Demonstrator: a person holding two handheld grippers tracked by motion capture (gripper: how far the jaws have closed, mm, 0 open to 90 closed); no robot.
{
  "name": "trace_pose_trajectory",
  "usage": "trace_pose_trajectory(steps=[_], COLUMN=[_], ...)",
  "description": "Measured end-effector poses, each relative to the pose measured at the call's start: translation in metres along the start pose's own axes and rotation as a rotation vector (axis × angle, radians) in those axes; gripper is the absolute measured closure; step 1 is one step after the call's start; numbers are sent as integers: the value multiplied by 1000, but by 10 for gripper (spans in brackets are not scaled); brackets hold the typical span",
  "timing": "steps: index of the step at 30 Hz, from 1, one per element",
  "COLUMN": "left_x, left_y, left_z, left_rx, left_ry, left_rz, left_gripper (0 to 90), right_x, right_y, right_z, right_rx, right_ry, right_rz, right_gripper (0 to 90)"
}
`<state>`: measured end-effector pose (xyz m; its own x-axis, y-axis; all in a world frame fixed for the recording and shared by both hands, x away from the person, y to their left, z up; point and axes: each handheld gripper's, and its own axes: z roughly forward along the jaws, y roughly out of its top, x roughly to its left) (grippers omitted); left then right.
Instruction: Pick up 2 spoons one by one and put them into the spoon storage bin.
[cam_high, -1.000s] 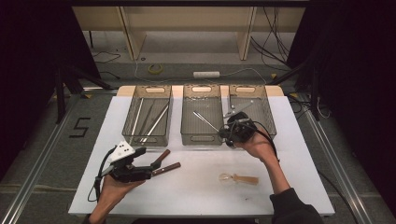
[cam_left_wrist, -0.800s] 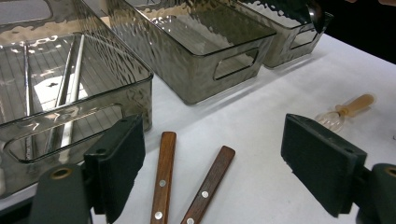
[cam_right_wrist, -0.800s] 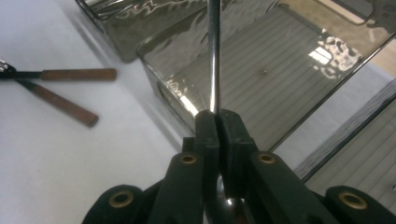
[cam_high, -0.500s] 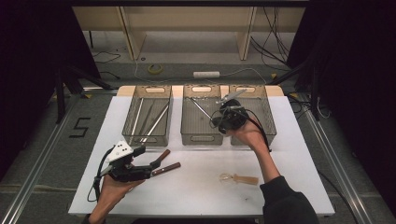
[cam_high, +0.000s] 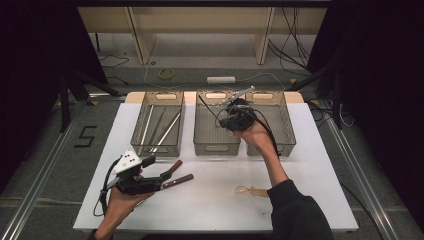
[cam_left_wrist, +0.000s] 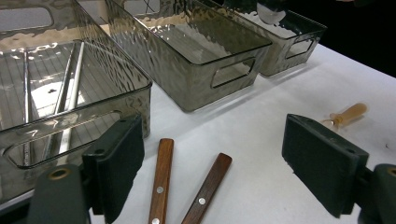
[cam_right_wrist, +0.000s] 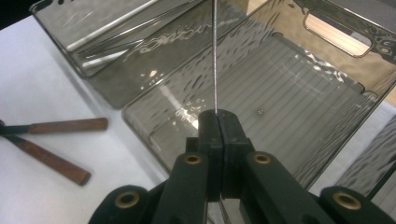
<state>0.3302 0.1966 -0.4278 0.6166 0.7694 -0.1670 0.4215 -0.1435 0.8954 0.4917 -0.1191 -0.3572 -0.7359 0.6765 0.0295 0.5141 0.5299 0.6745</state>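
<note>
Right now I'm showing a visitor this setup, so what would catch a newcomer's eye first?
Probably the three smoky bins in a row at the table's far side, with the right gripper over the middle bin, shut on a thin metal rod. Next, the left gripper, jaws wide open, by two wooden handles on the white table. Long metal utensils lie in the left bin.

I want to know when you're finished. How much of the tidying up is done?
Done: some long metal tools already lie in the left bin. In hand: the right claw is shut on a thin metal rod over the middle bin. Left: two wooden-handled tools between the open left claw's jaws and a small amber piece on the table.
</note>
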Motion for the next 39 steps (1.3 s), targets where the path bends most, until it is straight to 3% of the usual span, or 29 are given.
trace_pose_trajectory(steps=[20,39], left_x=[0,0], left_y=[0,0], left_z=[-1,-2], left_rx=[-6,-8], left_ry=[5,4], left_rz=[3,3], left_gripper=[204,203], right_x=[-12,-10], right_y=[8,4], right_z=[30,54], right_rx=[8,43], right_ry=[-35,-62], right_rz=[141,198], right_gripper=[899,897])
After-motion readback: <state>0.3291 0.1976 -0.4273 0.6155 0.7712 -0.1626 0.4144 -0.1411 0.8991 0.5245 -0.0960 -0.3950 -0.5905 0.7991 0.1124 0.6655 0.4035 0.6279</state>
